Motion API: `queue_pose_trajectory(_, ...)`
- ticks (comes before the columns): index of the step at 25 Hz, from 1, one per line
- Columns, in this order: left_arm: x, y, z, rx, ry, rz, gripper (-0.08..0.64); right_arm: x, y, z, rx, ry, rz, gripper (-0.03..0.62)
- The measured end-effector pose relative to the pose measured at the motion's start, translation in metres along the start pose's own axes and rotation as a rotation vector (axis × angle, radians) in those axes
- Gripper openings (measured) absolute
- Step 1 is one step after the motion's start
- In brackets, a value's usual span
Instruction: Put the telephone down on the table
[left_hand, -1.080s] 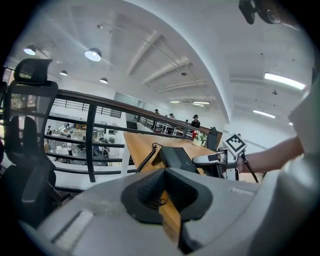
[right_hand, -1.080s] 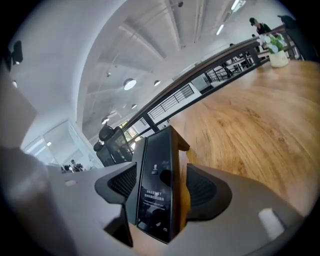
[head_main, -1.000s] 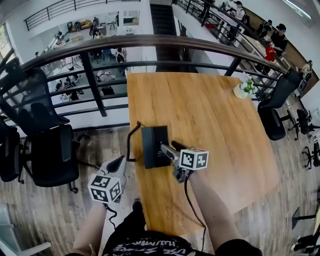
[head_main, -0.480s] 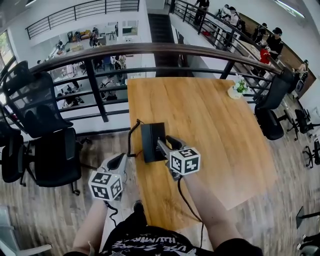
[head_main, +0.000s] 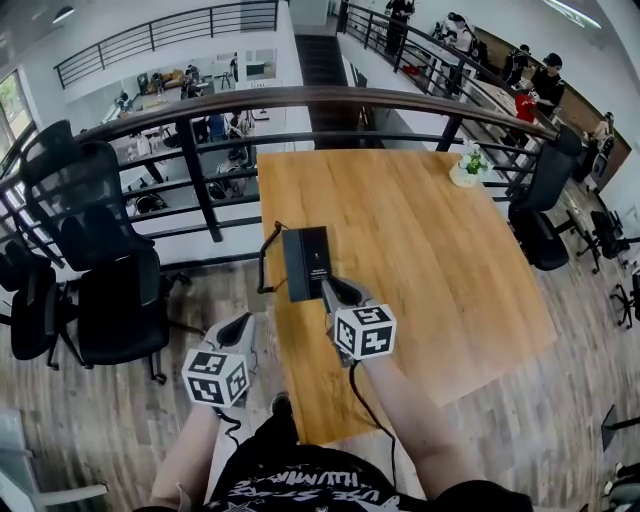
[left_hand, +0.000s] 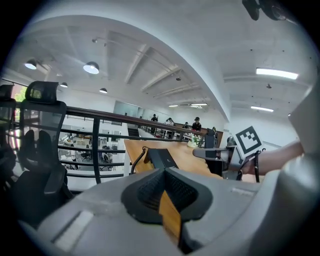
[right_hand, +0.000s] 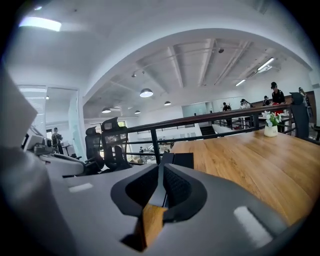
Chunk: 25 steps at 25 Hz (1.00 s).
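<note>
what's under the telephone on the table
Only the wooden table: the telephone lies flat near its left edge. The tabletop right beneath it is covered from view.

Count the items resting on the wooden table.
2. A black telephone lies near the left edge of the table; a small potted plant stands at its far right corner. The person's right forearm covers part of the near end, so something small could be hidden there.
</note>
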<state>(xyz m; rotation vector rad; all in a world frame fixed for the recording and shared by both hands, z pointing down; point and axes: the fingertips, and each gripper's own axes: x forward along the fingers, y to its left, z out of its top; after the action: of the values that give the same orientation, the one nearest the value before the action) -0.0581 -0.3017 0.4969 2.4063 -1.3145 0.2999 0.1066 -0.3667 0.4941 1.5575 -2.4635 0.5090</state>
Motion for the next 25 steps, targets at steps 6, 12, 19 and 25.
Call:
queue_pose_trajectory(6,-0.049,-0.025,-0.038,0.03,0.023,0.021,0.002,-0.054,0.032,-0.041,-0.002,0.001,-0.011,-0.002)
queue_pose_trajectory(12,-0.096,-0.064,-0.071,0.014,0.042,0.012,0.002,-0.111,0.06,-0.061,-0.015,-0.009,0.049,-0.002)
queue_pose_trajectory(19,-0.153,-0.088,-0.103,0.008,0.06,0.088,0.002,-0.164,0.089,-0.083,-0.039,-0.012,0.09,-0.002)
queue_pose_trajectory(25,-0.176,-0.103,-0.118,0.041,0.076,0.156,0.002,-0.194,0.103,-0.089,-0.043,-0.044,0.122,-0.002)
